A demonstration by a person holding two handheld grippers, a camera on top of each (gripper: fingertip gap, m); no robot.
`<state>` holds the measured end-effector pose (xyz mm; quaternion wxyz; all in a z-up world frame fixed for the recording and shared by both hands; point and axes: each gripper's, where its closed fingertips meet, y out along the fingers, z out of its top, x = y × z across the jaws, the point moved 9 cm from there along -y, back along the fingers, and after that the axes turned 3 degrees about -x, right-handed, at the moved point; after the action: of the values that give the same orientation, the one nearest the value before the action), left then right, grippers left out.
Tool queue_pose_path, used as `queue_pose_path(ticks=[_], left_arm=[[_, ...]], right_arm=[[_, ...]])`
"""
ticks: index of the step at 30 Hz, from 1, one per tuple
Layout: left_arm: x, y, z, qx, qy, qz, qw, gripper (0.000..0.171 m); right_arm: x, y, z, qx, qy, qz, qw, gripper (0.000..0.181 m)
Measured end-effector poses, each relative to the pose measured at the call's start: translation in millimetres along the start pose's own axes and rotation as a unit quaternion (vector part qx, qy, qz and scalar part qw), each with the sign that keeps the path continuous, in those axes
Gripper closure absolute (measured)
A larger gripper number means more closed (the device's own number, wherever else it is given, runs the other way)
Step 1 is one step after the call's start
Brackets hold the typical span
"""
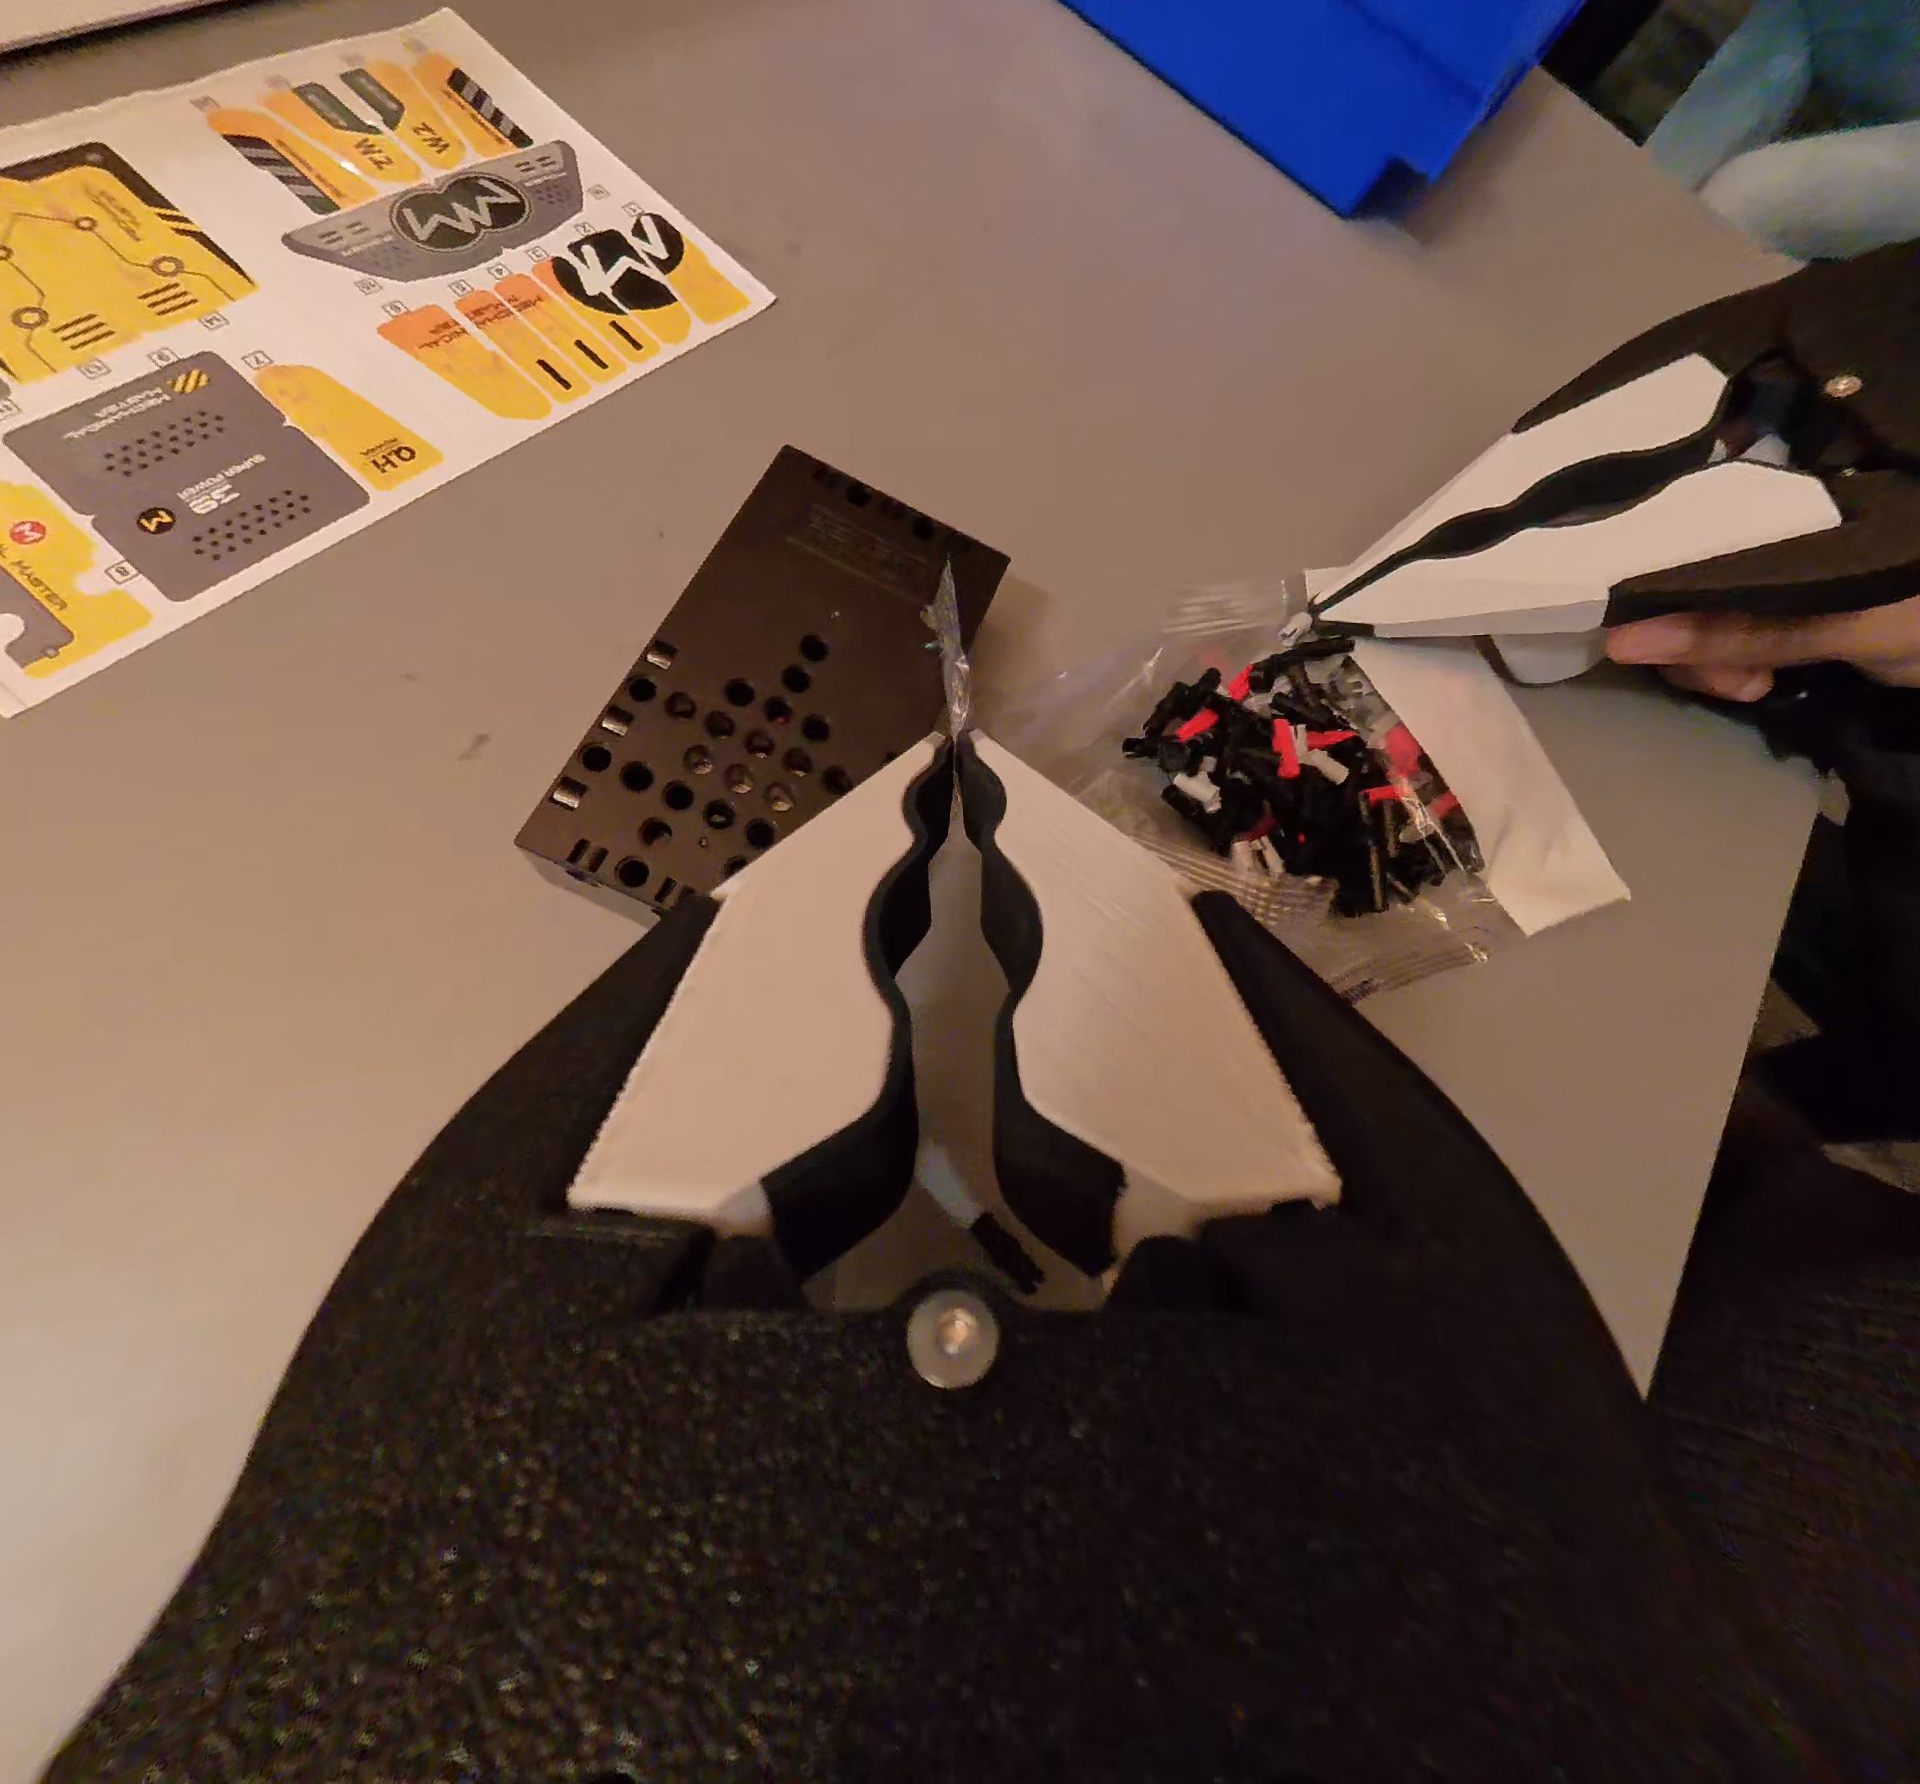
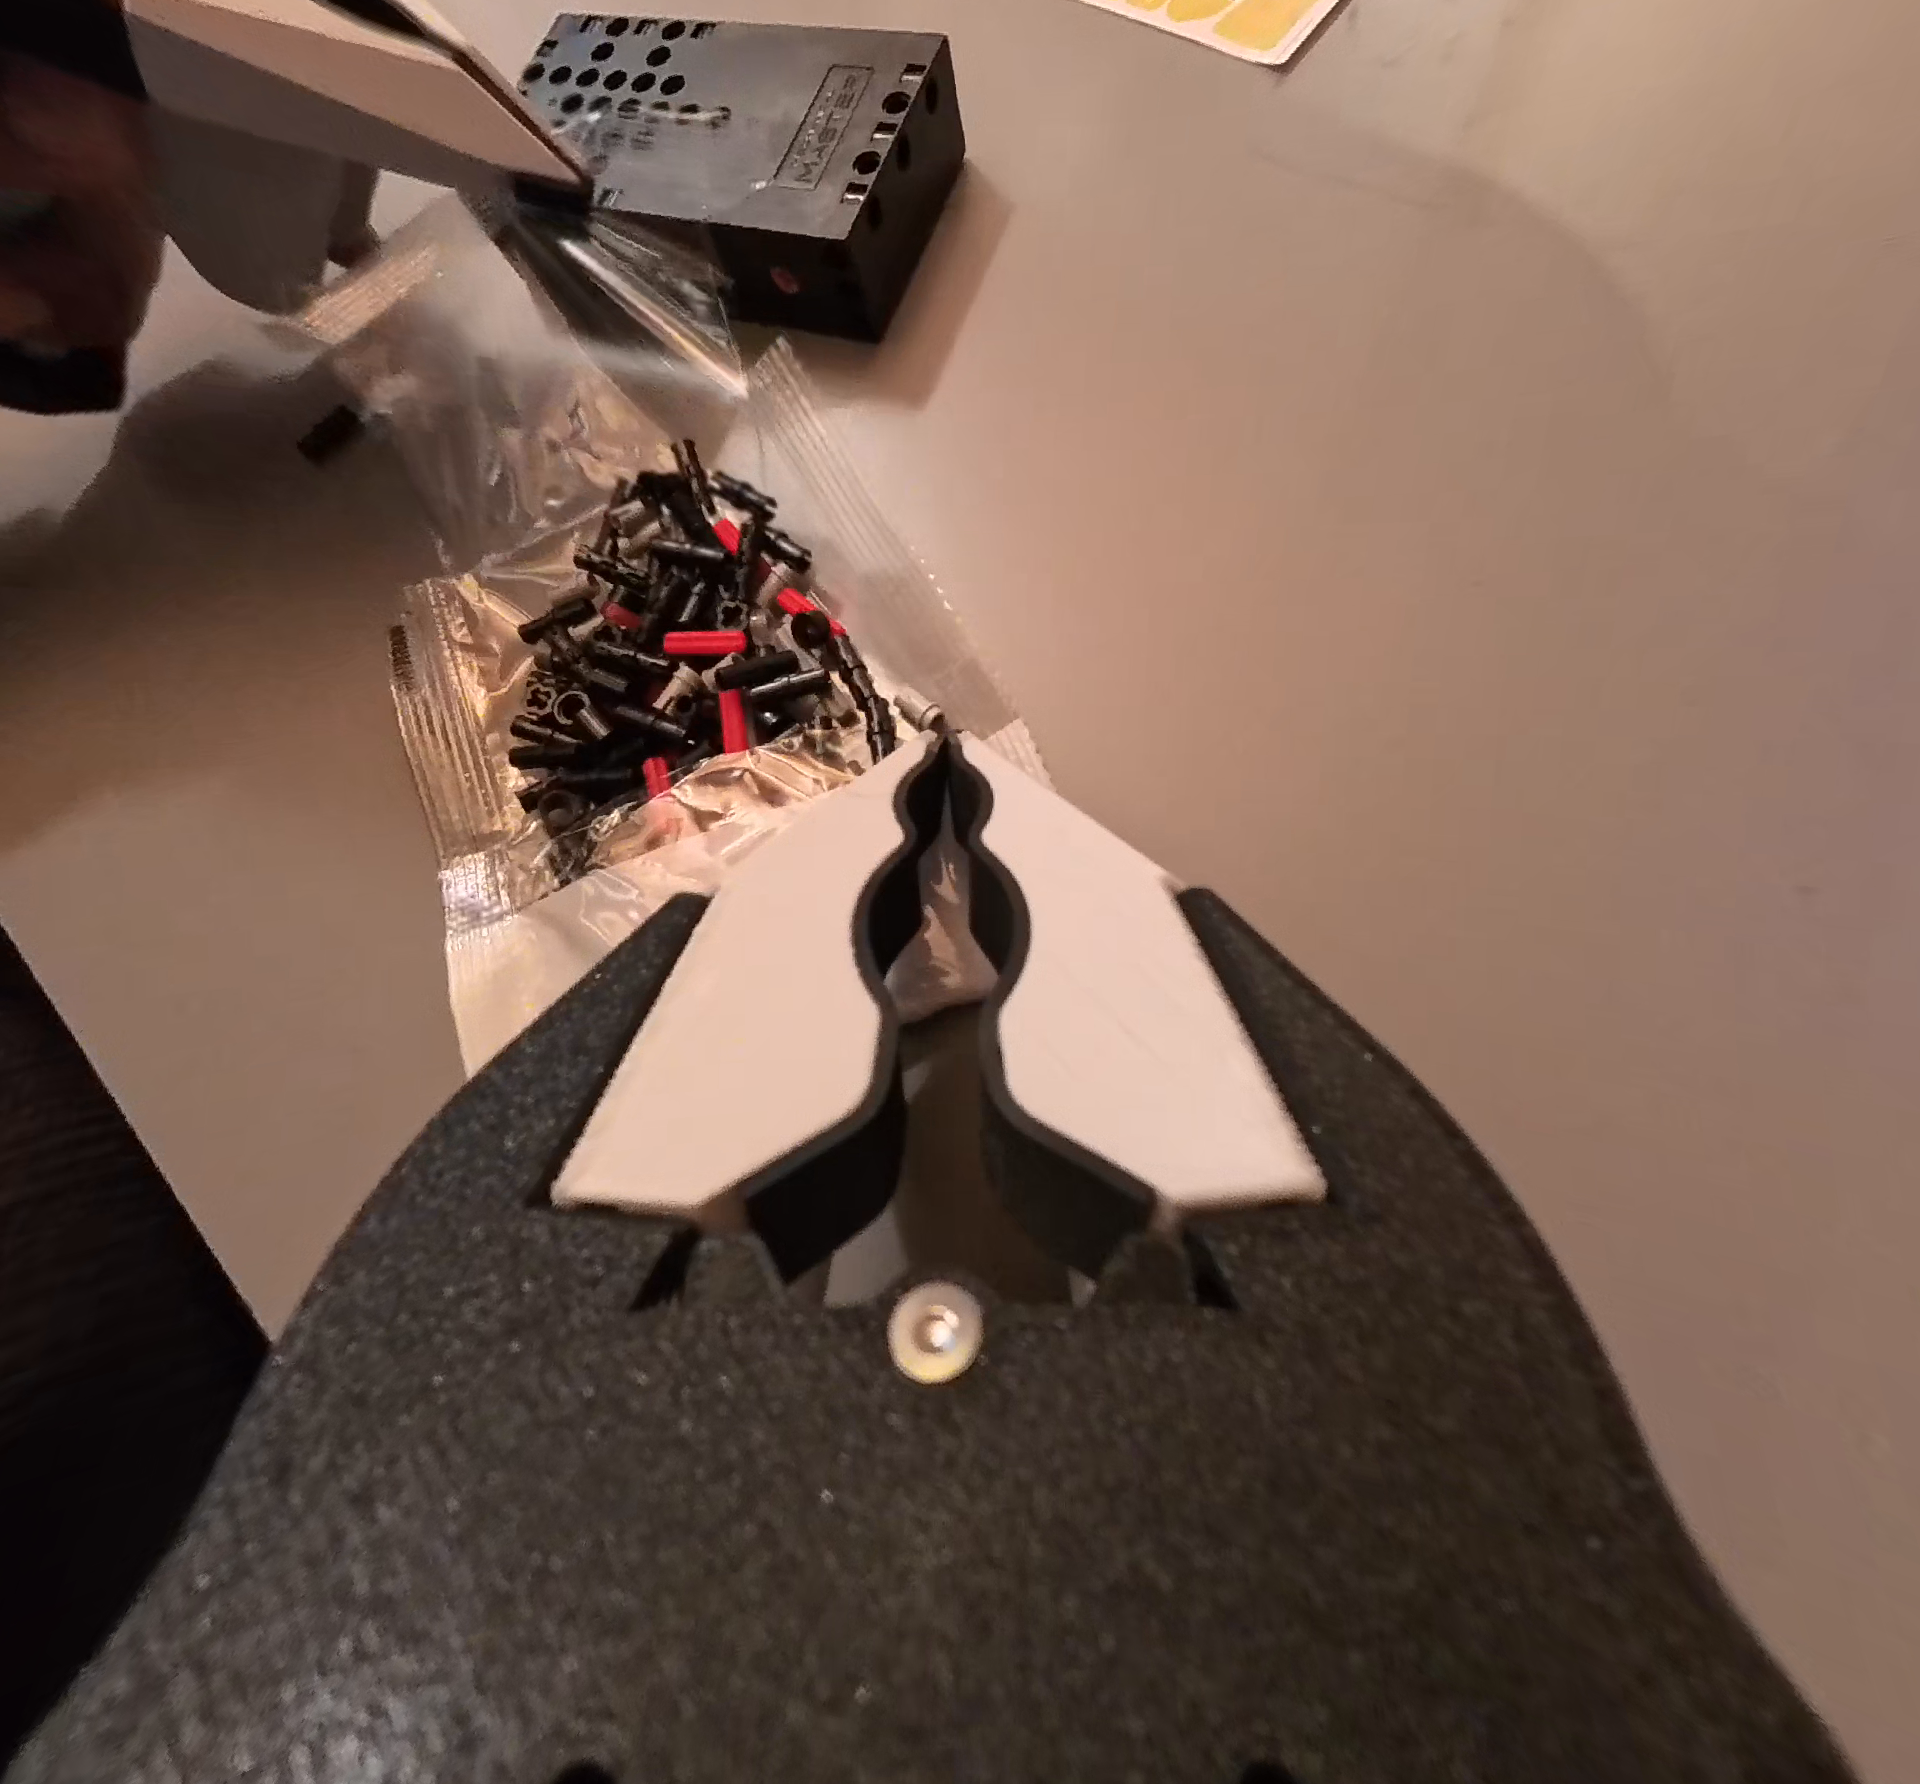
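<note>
On the grey tabletop, centre: clear bag of small black, red and grey pins, lying flat apart from its pinched edges.

Left hand-held gripper: jaws closed on a strip of the bag's film, which stands up in a twisted sliver above the tips. Right view shows that film stretched taut from those tips toward the pins.

Right hand-held gripper: jaws closed on the bag edge nearest it; left view confirms film caught at the tips. The two grips sit at opposite ends of the bag, pins heaped between them. Judgement: opposed pinches put the film in tension while the weight of the pins keeps the middle down.

Black block, with round holes in its top, rests just beyond the bag, partly behind the left tips. Sticker sheet lies well apart, farther back. Blue bin at the far edge.
</note>
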<state>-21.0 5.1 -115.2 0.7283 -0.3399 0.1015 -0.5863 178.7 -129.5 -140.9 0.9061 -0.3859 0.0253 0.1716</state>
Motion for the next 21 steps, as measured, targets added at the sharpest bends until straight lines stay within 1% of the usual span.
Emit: queue_pose_path(ticks=[4,9,10,11,14,15,17,19,21], left_arm=[[1,0,-2,0.013,-0.015,-0.02,1.0,0.171],[10,2,3,0.019,0.004,-0.018,1.0,0.171],[11,3,4,0.021,0.007,-0.018,1.0,0.171],[12,5,5,0.021,0.01,-0.019,1.0,0.171],[14,9,6,0.022,0.016,-0.016,1.0,0.171],[15,10,6,0.022,0.016,-0.018,0.999,0.171],[15,10,6,0.023,0.015,-0.023,0.999,0.171],[15,10,5,0.022,0.016,-0.022,0.999,0.171],[14,10,4,0.022,0.019,-0.02,0.999,0.171]], right_arm=[[2,-1,-1,0.001,0.007,0.004,1.0,0.181],[1,-4,0,0.013,0.003,-0.005,1.0,0.18],[2,-7,0,0.021,0.002,-0.006,1.0,0.175],[3,-11,-1,0.027,0.002,-0.009,1.0,0.164],[15,-26,-7,0.031,0.016,-0.031,0.999,0.148],[19,-30,-11,0.028,0.026,-0.027,0.999,0.142],[23,-37,-18,0.021,0.051,0.01,0.998,0.132],[26,-42,-24,0.026,0.075,0.05,0.996,0.129],[28,-46,-31,0.021,0.084,0.072,0.994,0.128]])
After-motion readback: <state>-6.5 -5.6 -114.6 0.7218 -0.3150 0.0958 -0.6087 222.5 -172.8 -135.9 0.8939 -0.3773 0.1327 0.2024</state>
